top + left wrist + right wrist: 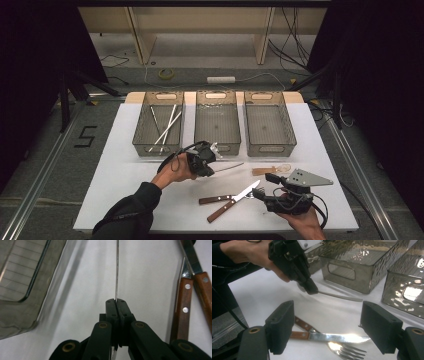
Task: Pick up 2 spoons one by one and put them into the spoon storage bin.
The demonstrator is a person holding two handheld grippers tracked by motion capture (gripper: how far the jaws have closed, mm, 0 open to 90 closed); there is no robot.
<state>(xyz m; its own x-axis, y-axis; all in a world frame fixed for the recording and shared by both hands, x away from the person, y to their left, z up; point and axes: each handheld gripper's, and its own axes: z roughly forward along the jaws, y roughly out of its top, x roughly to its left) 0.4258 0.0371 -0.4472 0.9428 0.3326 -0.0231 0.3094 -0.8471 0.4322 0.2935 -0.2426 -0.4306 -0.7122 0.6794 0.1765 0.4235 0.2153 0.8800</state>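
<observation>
Near the front of the middle bin (217,122), the left gripper (214,159) has its jaws clenched on a thin rod-like utensil (231,167), prob. a chopstick or a skewer; can't tell which. It sticks out level to the right, w/ the far end low over the white surface (125,185), touching or not unclear. In the left gripper view the stick (116,267) runs straight out from the pinched jaws, gripped right at one end. Since the left bin (159,124) already holds similar pale sticks (165,127), that's likely where it goes. To do it well: keep grip firm, lift the tip over the bin wall, lay it lengthwise, then let go low. Stick is slim, pale, straight. Right gripper (263,189) waits near the knife (235,198) and fork (347,347), jaws released w/ nothing between.
</observation>
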